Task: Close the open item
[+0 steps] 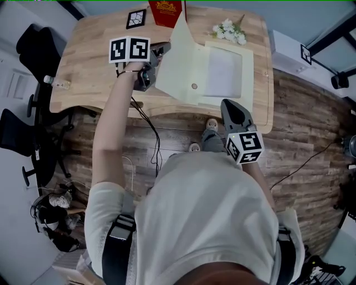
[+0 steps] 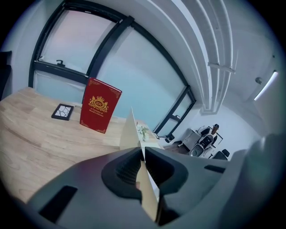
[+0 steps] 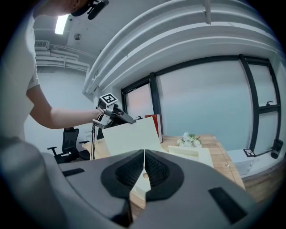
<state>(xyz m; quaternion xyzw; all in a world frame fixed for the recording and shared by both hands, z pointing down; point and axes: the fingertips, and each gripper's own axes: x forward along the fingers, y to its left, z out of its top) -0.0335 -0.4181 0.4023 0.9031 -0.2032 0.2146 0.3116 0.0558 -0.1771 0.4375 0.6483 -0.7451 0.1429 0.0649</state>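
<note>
A flat cream box [image 1: 222, 72] lies open on the wooden table [image 1: 83, 61], its white inside facing up. Its lid flap [image 1: 177, 58] stands raised at the box's left side. My left gripper [image 1: 153, 68] is shut on the flap's edge; in the left gripper view the thin cream flap [image 2: 133, 132] runs edge-on between the pads of the left gripper [image 2: 143, 159]. My right gripper [image 1: 233, 111] hovers over the table's front edge, apart from the box. Seen along its own jaws, the right gripper [image 3: 144, 154] is shut with nothing in it, and the raised flap [image 3: 132, 138] shows beyond.
A red book [image 1: 166, 12] stands upright at the table's far edge, with a black patterned tile [image 1: 136, 18] to its left. A small bunch of white flowers [image 1: 229, 30] lies behind the box. A bottle [image 1: 57, 83] rests at the table's left edge. Office chairs stand left of the table.
</note>
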